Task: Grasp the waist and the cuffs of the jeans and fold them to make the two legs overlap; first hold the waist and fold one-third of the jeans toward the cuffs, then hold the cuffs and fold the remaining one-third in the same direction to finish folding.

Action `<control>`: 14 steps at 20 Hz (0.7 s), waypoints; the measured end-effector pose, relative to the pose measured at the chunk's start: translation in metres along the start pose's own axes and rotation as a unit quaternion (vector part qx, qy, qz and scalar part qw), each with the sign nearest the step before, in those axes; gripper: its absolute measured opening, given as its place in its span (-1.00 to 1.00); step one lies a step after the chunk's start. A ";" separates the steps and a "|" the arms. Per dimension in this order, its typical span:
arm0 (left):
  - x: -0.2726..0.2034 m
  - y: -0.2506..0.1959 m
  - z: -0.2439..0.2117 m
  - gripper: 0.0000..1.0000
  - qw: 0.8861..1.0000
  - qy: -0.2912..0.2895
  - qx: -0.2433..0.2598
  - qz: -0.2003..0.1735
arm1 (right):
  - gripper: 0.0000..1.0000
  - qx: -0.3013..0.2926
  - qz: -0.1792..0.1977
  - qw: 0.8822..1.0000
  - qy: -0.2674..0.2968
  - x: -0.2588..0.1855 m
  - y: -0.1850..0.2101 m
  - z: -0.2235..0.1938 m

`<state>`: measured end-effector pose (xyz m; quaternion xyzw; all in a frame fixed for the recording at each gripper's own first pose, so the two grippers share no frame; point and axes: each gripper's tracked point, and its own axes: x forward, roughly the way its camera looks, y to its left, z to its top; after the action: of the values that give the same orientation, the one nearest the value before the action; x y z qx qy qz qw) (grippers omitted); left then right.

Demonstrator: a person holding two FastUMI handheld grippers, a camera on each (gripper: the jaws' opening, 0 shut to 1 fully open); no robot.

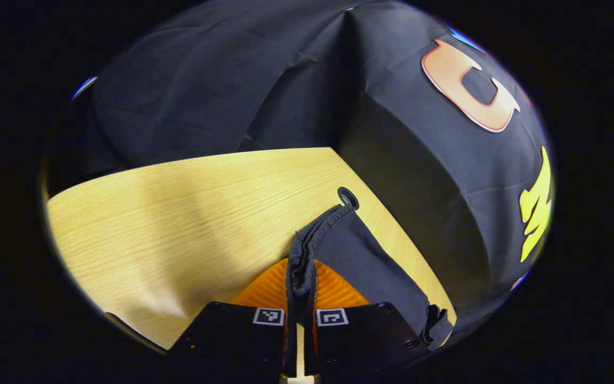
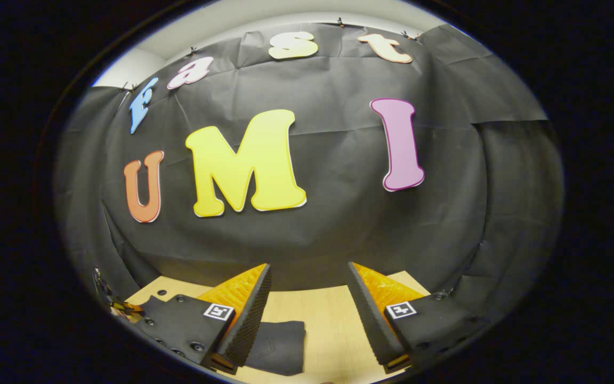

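Since fold needs a lifted edge, left claw pinches hemmed edge of dark denim jeans above pale wooden worktop; right claw gapes wide, holding nothing, poised over worktop for next grasp.

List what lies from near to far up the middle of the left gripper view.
The left hand-held gripper shut on a bunched edge of the jeans → the round black grommet hole in the wooden table → the table's far edge → the black cloth wall.

R gripper jaws apart above jeans, table.
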<state>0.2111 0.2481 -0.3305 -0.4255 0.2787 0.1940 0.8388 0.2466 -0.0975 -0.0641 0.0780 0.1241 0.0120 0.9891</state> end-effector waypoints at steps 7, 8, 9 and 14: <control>-0.017 -0.028 0.015 -0.85 0.997 -0.011 -0.069 -0.039 | 0.69 0.011 -0.003 1.000 -0.012 -0.006 -0.012 0.011; -0.022 -0.034 0.016 -0.85 0.996 -0.014 -0.074 -0.045 | 0.76 0.014 -0.004 1.000 -0.015 -0.008 -0.015 0.015; -0.025 -0.042 0.018 -0.85 0.995 -0.018 -0.079 -0.054 | 0.69 0.016 -0.006 1.000 -0.017 -0.009 -0.018 0.017; -0.047 -0.090 0.025 -0.85 0.991 -0.037 -0.086 -0.096 | 0.69 0.019 -0.010 0.999 -0.033 -0.021 -0.031 0.036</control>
<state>0.2328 0.2143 -0.2339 -0.5132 0.1873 0.1515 0.8238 0.2354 -0.1343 -0.0294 0.0955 0.0920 -0.0025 0.9912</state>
